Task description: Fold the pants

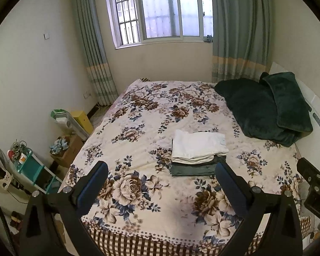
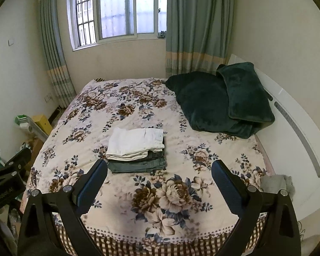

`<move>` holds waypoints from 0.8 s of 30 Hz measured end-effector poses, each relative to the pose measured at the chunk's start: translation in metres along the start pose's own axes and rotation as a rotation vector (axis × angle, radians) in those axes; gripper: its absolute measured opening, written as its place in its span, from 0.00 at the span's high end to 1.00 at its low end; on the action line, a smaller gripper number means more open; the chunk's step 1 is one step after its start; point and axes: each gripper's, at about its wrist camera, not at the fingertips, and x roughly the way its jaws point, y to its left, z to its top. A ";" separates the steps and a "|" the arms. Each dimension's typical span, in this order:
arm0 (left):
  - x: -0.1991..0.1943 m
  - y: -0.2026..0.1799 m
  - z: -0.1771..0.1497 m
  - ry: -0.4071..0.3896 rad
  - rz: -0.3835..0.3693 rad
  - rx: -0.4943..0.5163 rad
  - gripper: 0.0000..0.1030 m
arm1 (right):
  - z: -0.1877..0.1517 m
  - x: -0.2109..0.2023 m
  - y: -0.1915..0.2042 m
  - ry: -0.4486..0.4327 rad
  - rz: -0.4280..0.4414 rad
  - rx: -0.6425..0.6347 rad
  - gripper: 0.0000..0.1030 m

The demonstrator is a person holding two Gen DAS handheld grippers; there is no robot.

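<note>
Near the centre of both views, a folded pair of white cotton pants [image 1: 197,147] lies on top of folded dark green pants [image 1: 193,168] on the floral-print bedspread [image 1: 138,192]. The left gripper [image 1: 161,177] and right gripper [image 2: 159,176] hang above the bed's near edge, jaws spread wide and empty. The folding looks done; any tidying should press the stack's edges square, without dragging the top pair off.
</note>
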 end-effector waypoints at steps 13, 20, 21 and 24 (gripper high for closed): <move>-0.004 -0.008 -0.001 -0.016 -0.005 -0.015 0.00 | -0.003 -0.005 0.002 -0.010 0.012 0.001 0.03; -0.006 -0.009 -0.005 -0.012 0.010 -0.016 0.00 | -0.005 -0.007 0.004 -0.004 0.016 0.001 0.03; -0.007 -0.009 -0.007 -0.012 0.012 -0.017 0.00 | -0.007 -0.007 0.003 -0.003 0.018 0.002 0.03; -0.009 -0.008 -0.010 -0.012 0.012 -0.018 0.00 | -0.007 -0.007 0.004 -0.007 0.017 -0.002 0.02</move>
